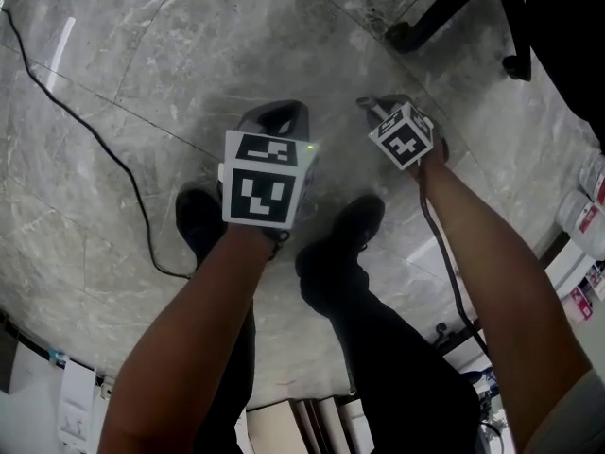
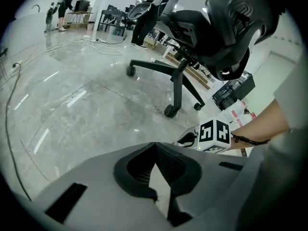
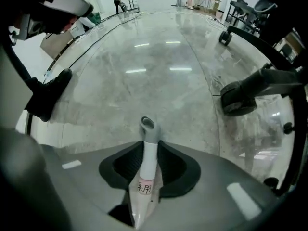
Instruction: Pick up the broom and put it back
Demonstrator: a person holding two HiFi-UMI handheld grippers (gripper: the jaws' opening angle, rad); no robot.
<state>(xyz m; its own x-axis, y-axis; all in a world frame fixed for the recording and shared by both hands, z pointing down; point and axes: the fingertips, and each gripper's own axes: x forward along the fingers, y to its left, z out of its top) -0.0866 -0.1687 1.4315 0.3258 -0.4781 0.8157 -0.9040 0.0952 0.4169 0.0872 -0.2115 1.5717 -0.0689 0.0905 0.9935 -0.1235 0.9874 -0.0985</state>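
Right gripper [image 3: 149, 146] clamped on broom handle [image 3: 148, 170]; left gripper [image 2: 155, 150] closed, empty. I'd firm grip before lifting, keep handle centred.

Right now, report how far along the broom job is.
Done: the grasp looks made. The right gripper has its fingers closed on the white broom handle with a grey cap, which points out over the grey marble floor.
In hand: holding that handle. The left gripper is shut and empty.
Left: putting the broom back. No storage spot or broom head shows in any view.
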